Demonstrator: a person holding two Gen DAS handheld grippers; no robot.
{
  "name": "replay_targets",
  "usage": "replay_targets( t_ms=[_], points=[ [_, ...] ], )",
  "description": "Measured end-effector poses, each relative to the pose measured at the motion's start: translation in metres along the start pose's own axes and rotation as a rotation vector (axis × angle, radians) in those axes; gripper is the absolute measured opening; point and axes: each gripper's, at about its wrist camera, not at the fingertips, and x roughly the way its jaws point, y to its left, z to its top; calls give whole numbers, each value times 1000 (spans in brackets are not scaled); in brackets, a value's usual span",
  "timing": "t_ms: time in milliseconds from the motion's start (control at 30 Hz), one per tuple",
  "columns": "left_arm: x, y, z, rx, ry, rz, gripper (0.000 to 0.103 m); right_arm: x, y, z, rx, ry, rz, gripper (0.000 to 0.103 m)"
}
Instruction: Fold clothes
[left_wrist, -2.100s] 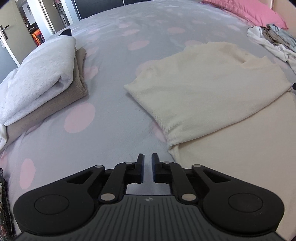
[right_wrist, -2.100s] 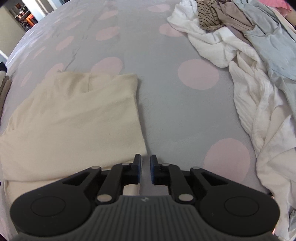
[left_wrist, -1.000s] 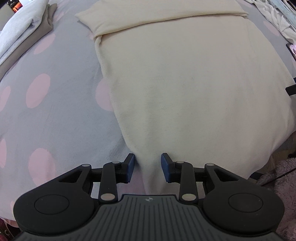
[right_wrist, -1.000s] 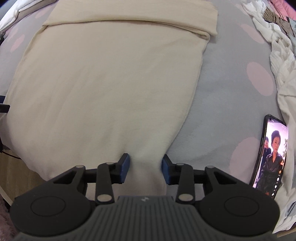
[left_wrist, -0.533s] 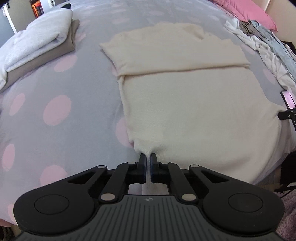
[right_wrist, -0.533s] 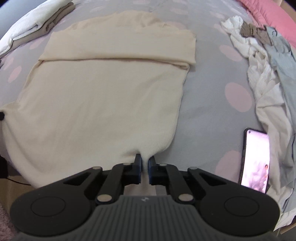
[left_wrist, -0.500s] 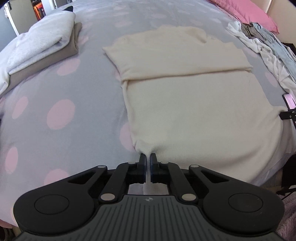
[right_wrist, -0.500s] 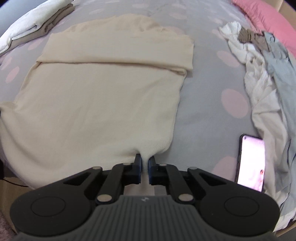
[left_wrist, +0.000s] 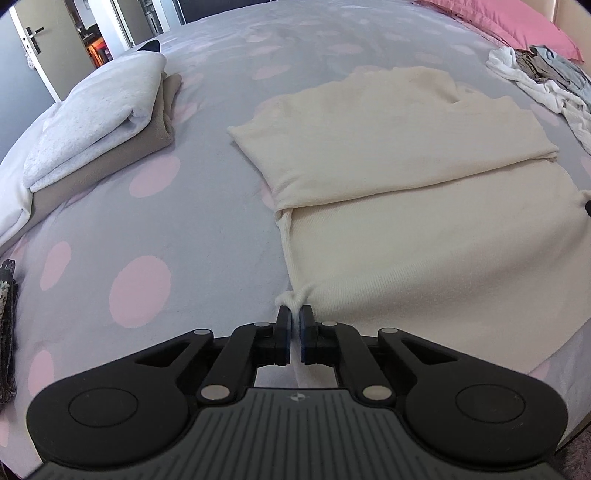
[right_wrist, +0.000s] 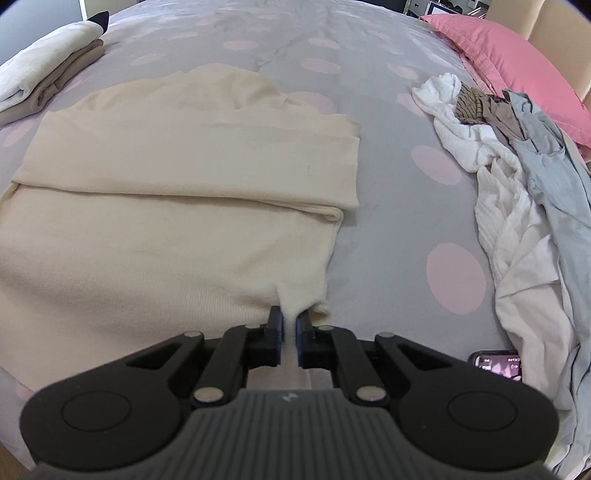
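- Left wrist view: the left tool (left_wrist: 294, 314) has its jaws pinched nearly together on the near left corner of the cream sweater (left_wrist: 424, 221), a small bunch of hem caught between the pads
- The sweater lies flat on the grey bed cover with pink dots (left_wrist: 140, 288), its far part folded over toward us
- A stack of folded clothes (left_wrist: 99, 110), pale grey on top of beige, sits well off to the left
- Right wrist view: the right tool (right_wrist: 289, 317) is likewise clamped narrow on the sweater's (right_wrist: 166, 229) near right corner, cloth pulled up between the pads
- To the right a heap of unfolded laundry (right_wrist: 517, 192) trails down the bed, a pink pillow (right_wrist: 517, 62) beyond it
- A phone (right_wrist: 498, 363) with a lit screen lies at the heap's near edge
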Motion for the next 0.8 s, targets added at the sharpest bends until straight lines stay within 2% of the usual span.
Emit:
replay_targets(
  t_ms=[33, 133, 200, 300, 367, 500, 700, 800],
  points=[
    [-2, -1, 0, -5, -9, 2, 9, -2, 3, -1, -13, -9, -13, 11],
    [-14, -3, -1, -4, -61, 40, 20, -11, 14, -7, -79, -60, -86, 39],
    [-23, -7, -3, 22, -116, 81, 24, -18, 21, -12, -136, -106, -143, 40],
    [-38, -18, -9, 102, -189, 105, 31, -30, 30, -20, -198, -161, -155, 40],
    [-45, -28, -13, 173, -218, 90, 39, -38, 36, -25, -239, -193, -142, 40],
    [-54, -53, -23, 320, -252, 33, 41, -49, 53, -40, -364, -230, -79, 40],
    [-54, -92, -48, 558, -236, -26, 44, -60, 77, -68, -571, -244, 6, 40],
    [-46, -110, -68, 704, -204, -15, 44, -62, 91, -86, -709, -249, 21, 40]
  ],
)
